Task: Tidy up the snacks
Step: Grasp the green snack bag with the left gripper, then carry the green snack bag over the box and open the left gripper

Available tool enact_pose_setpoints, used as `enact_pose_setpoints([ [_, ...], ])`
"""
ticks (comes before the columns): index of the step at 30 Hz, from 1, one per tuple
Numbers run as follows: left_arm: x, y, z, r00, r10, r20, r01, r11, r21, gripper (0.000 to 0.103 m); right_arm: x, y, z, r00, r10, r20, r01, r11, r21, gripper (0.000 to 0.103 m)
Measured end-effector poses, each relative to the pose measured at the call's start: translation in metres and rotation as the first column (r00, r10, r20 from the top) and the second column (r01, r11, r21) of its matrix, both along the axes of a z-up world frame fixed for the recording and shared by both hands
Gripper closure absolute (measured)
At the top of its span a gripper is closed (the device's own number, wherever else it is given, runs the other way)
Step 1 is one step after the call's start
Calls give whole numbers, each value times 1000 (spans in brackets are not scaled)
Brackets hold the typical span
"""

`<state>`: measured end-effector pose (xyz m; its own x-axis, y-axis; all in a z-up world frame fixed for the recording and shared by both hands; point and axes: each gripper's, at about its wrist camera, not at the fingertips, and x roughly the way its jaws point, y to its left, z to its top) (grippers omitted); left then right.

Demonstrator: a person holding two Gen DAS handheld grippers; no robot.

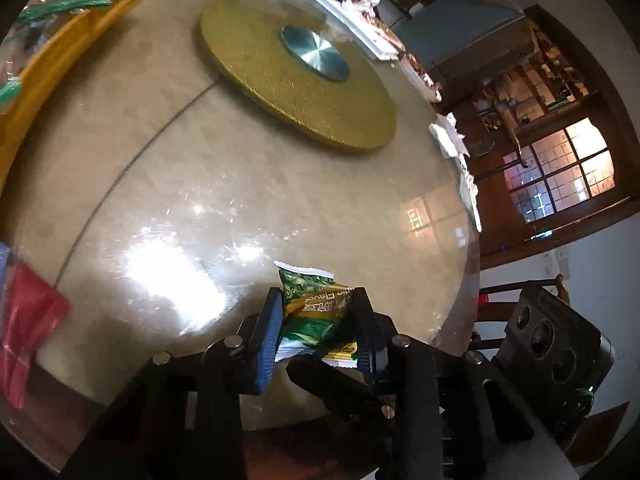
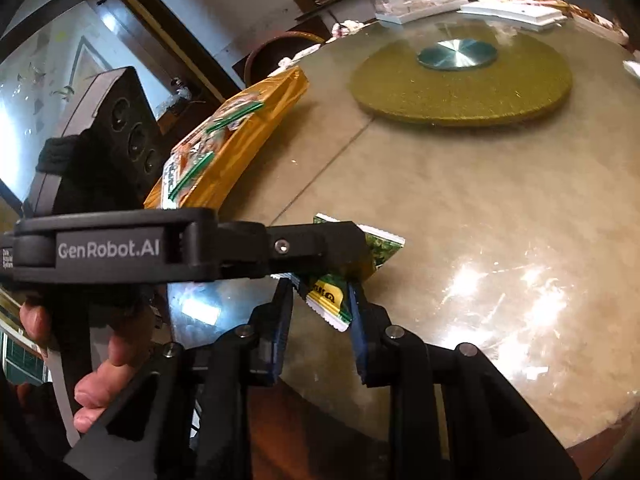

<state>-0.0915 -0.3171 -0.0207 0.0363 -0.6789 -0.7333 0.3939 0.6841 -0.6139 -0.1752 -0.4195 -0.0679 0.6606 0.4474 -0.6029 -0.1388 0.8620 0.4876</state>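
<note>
Blue-padded fingers of the left gripper press from both sides on a small green snack packet, clamped on it and holding it just above the near edge of the round glass-topped table. From the right wrist view, the left gripper reaches in from the left, its black finger lying over the green snack packet. The right gripper sits just below it with its jaws apart; the packet's lower white-edged corner hangs between the two blue pads, near the right-hand one, though I cannot tell whether it touches.

Further out on the table, a yellow box holding more packets lies toward the left edge. At the table's middle rests a gold turntable with a silver hub. A red bag shows at the left edge of the left wrist view. White trays and crumpled wrappers sit along the far rim.
</note>
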Motion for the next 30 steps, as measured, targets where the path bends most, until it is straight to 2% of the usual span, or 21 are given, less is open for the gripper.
enact_pose_setpoints([
  [5, 0, 31, 22, 996, 73, 60, -71, 997, -36, 70, 4, 27, 23, 997, 56, 61, -53, 997, -57, 75],
  [9, 9, 63, 45, 979, 155, 132, -150, 988, -46, 70, 22, 58, 47, 986, 133, 102, -125, 989, -82, 75],
  [19, 85, 144, 81, 910, 354, 215, -339, 935, -105, 70, 108, 153, 105, 947, 279, 160, -250, 951, -180, 75],
  [23, 120, 166, 77, 897, 387, 214, -373, 922, -104, 70, 150, 182, 109, 940, 308, 149, -279, 942, -186, 75],
  [30, 165, 188, 53, 899, 402, 177, -395, 916, -71, 70, 207, 204, 89, 949, 306, 83, -293, 946, -139, 75],
])
